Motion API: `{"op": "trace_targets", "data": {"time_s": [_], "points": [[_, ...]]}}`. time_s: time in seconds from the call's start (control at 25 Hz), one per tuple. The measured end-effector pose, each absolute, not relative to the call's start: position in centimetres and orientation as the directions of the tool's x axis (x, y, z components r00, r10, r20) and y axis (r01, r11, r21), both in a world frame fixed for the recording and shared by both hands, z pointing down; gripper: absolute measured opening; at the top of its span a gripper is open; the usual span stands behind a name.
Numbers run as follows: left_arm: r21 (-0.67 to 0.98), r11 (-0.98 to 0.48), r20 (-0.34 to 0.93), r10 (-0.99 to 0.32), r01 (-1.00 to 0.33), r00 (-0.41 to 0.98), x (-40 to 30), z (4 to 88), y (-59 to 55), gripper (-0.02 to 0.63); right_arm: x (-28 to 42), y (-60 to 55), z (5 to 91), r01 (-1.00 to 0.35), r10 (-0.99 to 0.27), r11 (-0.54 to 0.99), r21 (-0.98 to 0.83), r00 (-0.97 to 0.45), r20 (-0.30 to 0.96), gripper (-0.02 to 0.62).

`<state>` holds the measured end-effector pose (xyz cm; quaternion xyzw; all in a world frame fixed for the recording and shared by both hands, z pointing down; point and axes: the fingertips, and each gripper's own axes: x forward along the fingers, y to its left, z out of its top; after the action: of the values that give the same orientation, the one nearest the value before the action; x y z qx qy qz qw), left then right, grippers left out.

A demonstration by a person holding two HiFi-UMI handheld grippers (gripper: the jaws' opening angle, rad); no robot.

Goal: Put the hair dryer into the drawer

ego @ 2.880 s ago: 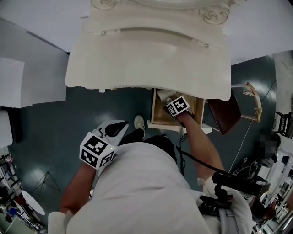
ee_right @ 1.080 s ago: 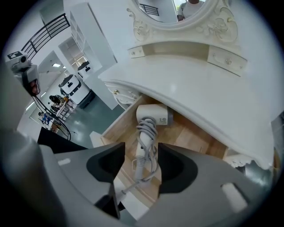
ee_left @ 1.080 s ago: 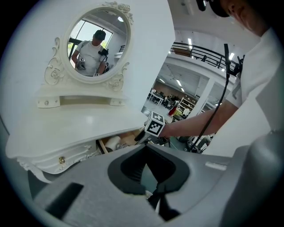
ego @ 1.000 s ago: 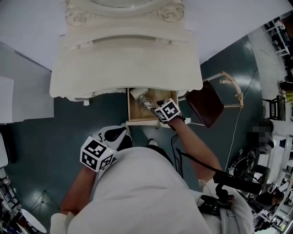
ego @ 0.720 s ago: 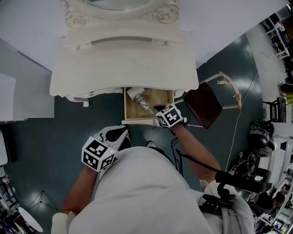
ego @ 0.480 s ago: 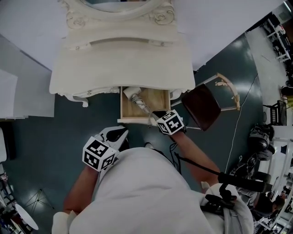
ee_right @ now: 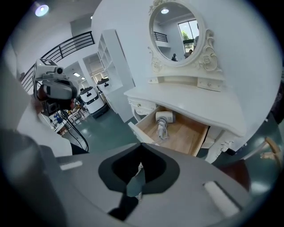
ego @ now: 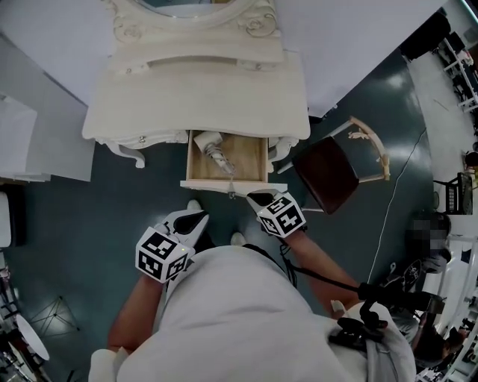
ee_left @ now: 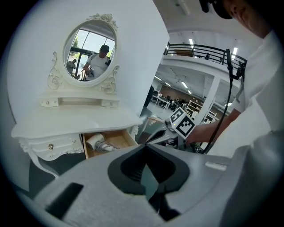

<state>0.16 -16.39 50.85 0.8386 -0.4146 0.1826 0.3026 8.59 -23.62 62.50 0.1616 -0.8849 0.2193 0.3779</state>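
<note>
Left gripper view, not head's: person's [ee_left: 100, 60] refl. in mirror [ee_left: 84, 42] above hair dryer [ee_left: 101, 144]

left claw [ego: 196, 218] and right claw [ego: 261, 198], jaws together, both empty, angled downward

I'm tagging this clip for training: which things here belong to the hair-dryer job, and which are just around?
Job: hair dryer; open drawer holding it; right gripper, shut and empty.
Just around: dressing table top; oval mirror; brown chair.

The tabletop [ego: 202, 97] hides the rear of the drawer [ego: 250, 158]; the head view's upper edge cuts off the oval mirror [ego: 187, 4]
</note>
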Motion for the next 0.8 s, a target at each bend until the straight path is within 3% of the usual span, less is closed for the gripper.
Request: {"op": "trace_targets", "data": {"time_s": [0.32,0.8], "points": [[0.372,-0.375,0.557,-0.641,-0.849,0.528,2.1,51.0,-12.5,-0.005,11.0,-19.4,61.2,-0.382,-0.085,0.883,-0.272,-0.7,0.709,0.002],[0.341,-0.473,0.527,-0.619,-0.812,0.582,0.1,48.7,-11.7,-0.005,9.3,-16.5,58.7,-0.416,-0.14,0.875,-0.25,-0.709,0.691,0.002]]}}
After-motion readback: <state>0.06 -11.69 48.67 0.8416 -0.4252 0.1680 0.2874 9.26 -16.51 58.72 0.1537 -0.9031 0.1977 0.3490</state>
